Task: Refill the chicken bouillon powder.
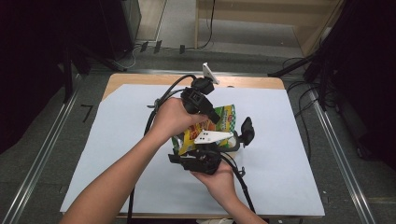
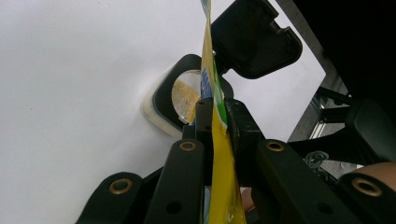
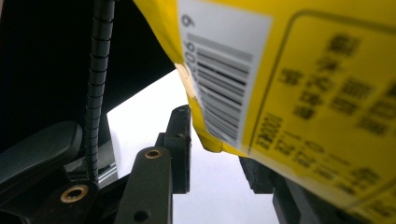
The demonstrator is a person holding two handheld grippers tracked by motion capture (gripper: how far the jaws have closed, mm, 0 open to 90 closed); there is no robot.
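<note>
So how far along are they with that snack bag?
Done: the snack bag is lifted off the white sheet. In hand: the left gripper clamps the bag's edge; the right gripper straddles its barcode corner. Left: the bag looks unopened, and the black-lidded container awaits.

Snack pouch (image 1: 212, 128) above white sheet (image 1: 116, 154), between both grippers.

I'm seeing a glossy yellow foil-plastic snack bag (image 1: 223, 122), matt black plastic jaws pinching it, over a smooth matt white paper sheet (image 1: 280, 154) covering the wooden table (image 1: 252, 81).
</note>
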